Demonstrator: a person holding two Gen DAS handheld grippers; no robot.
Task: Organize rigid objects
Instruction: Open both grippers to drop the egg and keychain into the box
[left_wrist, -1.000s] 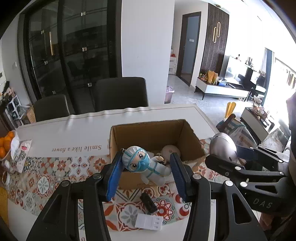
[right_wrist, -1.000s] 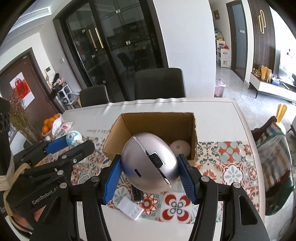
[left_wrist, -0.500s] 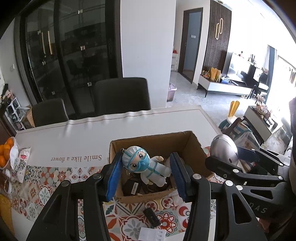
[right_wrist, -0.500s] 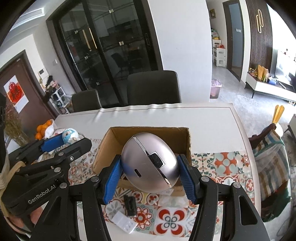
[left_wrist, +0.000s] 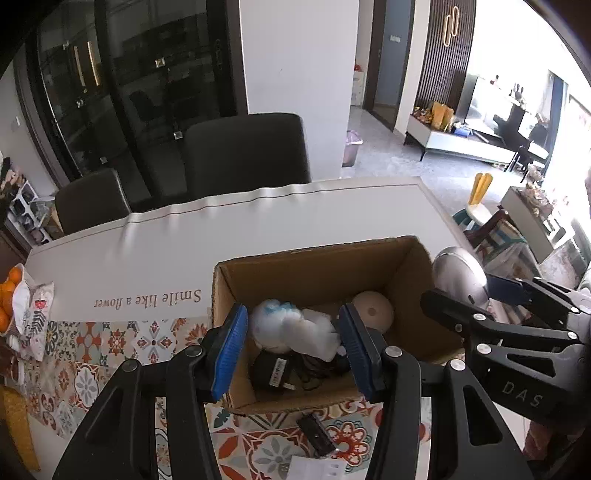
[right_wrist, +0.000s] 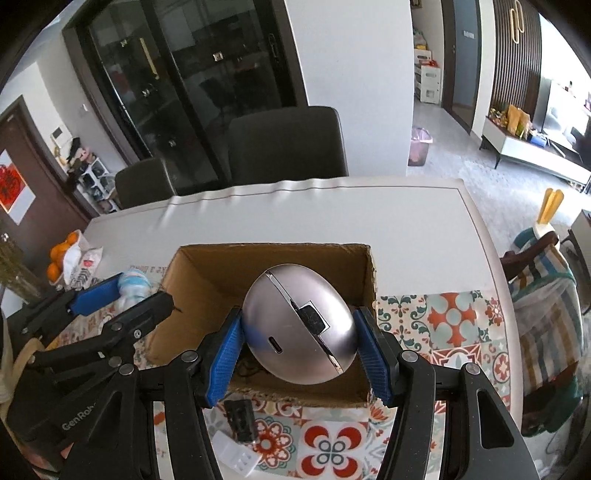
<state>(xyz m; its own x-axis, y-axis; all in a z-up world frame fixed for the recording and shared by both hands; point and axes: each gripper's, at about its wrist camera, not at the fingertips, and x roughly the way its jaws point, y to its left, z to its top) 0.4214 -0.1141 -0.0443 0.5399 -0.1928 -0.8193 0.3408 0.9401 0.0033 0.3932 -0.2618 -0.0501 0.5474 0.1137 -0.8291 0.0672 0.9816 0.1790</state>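
Both loads are over the box (left_wrist: 325, 266) now: left tool (left_wrist: 293, 345) has the blurry doll (left_wrist: 291, 328) between its pads, grip unclear. Right tool (right_wrist: 299, 345) is clamped on the silver mouse (right_wrist: 295, 325), so next it just needs lowering in and letting go.

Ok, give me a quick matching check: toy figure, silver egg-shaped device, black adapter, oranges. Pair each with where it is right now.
Things:
1. toy figure
2. silver egg-shaped device
3. black adapter
4. oranges

Places:
A. at the left edge of the table
B. between the fingers of the left tongs, blurred, over the box
C. clamped in the right tongs
D. lying on the floor of the cardboard box

Pairs: 1-B, 2-C, 3-D, 4-A
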